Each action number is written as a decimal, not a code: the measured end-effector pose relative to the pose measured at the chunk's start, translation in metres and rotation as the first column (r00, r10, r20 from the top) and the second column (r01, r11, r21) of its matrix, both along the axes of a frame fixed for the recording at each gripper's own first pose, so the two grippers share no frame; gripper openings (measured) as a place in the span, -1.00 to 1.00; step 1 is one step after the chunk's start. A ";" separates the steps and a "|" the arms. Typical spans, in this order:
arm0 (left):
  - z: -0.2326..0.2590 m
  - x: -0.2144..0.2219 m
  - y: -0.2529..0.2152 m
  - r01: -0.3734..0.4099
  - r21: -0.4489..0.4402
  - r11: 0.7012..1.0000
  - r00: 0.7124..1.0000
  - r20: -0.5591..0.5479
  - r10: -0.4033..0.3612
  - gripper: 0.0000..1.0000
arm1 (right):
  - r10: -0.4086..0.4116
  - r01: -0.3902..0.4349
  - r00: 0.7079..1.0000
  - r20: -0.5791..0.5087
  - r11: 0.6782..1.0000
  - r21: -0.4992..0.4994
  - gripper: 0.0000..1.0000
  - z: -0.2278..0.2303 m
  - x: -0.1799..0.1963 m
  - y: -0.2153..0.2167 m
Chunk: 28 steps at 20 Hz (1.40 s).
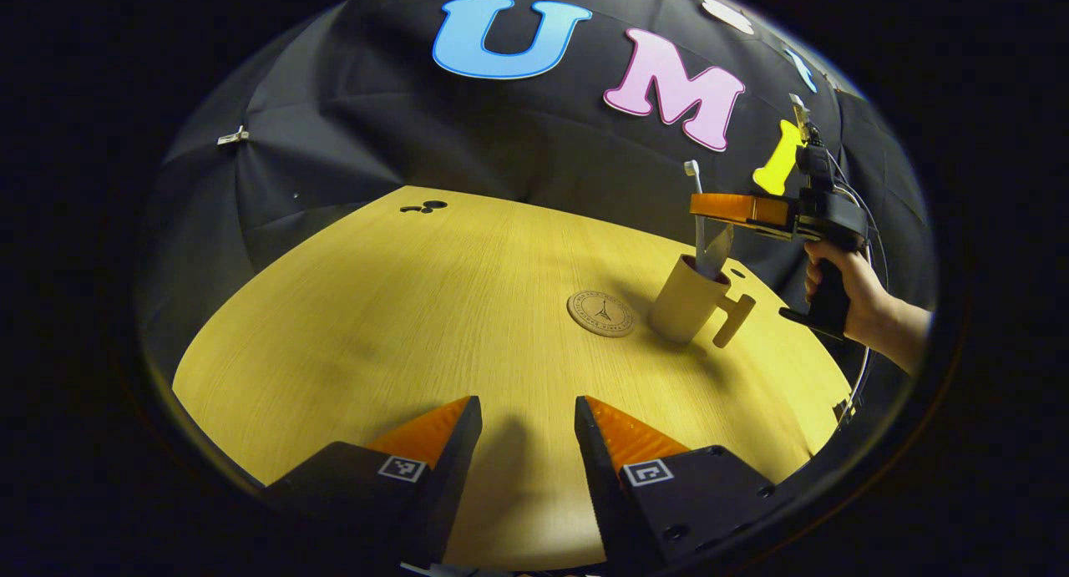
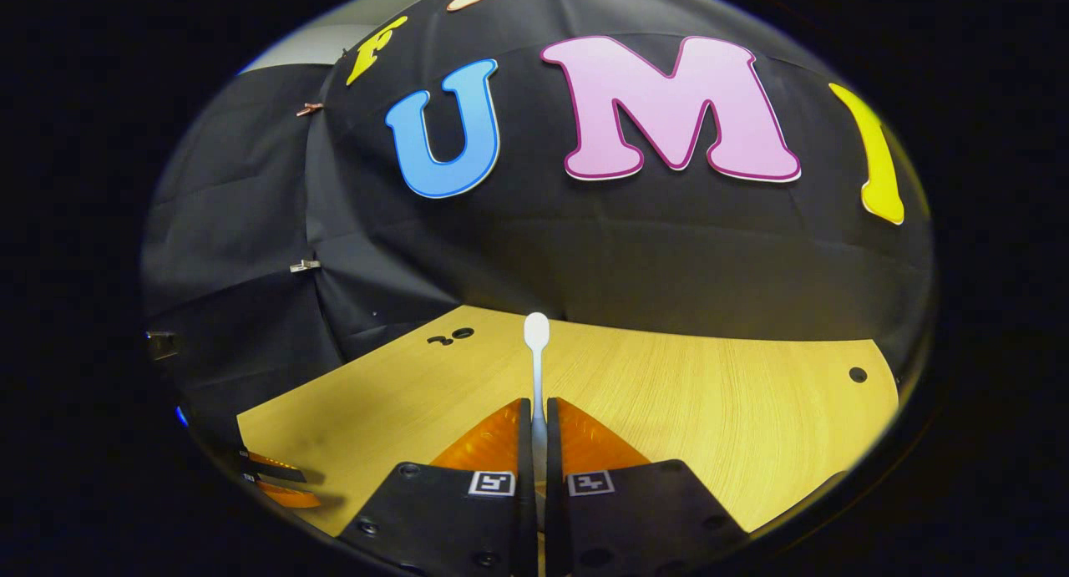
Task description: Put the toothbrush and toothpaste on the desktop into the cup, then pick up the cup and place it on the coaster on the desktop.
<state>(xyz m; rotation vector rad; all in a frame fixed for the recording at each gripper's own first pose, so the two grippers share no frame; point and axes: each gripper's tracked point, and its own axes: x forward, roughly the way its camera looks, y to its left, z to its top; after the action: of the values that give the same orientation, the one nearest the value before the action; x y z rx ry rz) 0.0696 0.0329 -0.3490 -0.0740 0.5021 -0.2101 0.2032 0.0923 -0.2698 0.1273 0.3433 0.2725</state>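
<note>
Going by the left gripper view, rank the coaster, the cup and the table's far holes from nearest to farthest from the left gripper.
1. Round wooden coaster, ahead, slightly right.
2. Tan wooden cup with a side handle, just right of the coaster.
3. Dark holes in the tabletop, far edge, left.

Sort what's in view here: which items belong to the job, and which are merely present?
Job items:
white toothbrush, clamped in right tool
tan wooden handled cup
silvery toothpaste tube, in cup
round wooden coaster

Merely present:
left tool, open
light wooden desktop

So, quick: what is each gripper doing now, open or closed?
Left gripper: open, holding nothing, above the table.
Right gripper: closed on the toothbrush, held upright over the cup.
</note>
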 end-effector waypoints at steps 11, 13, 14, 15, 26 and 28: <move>0.021 0.010 0.003 0.008 0.009 1.000 1.000 0.006 -0.008 0.41 | 0.013 -0.011 0.999 -0.039 0.997 0.071 -0.79 0.020 -0.021 0.007; 0.023 0.009 0.001 0.013 0.004 1.000 1.000 0.002 -0.013 0.42 | 0.024 -0.020 0.999 -0.044 0.997 0.080 -0.72 0.027 -0.028 0.007; 0.024 0.009 -0.001 0.019 -0.003 1.000 1.000 -0.001 -0.019 0.41 | 0.024 -0.021 0.999 -0.046 0.997 0.078 -0.72 0.030 -0.032 0.005; 0.024 0.008 -0.003 0.025 -0.007 1.000 1.000 -0.003 -0.025 0.42 | 0.025 -0.021 0.998 -0.049 0.997 0.076 -0.72 0.033 -0.035 0.003; 0.032 0.007 -0.018 0.079 -0.017 0.997 0.997 -0.014 -0.080 0.42 | 0.035 -0.038 0.982 -0.187 0.999 -0.012 -0.20 0.025 -0.084 -0.027; 0.033 0.006 -0.017 0.081 -0.016 0.997 0.997 -0.015 -0.081 0.42 | 0.014 -0.028 0.963 -0.268 0.998 -0.050 -0.39 0.007 -0.094 -0.038</move>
<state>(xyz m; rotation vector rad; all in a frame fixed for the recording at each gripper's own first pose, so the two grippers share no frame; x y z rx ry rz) 0.0754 0.0159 -0.3158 -0.0705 0.5197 -0.2933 0.1087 0.0543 -0.2628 0.1083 0.6209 0.2671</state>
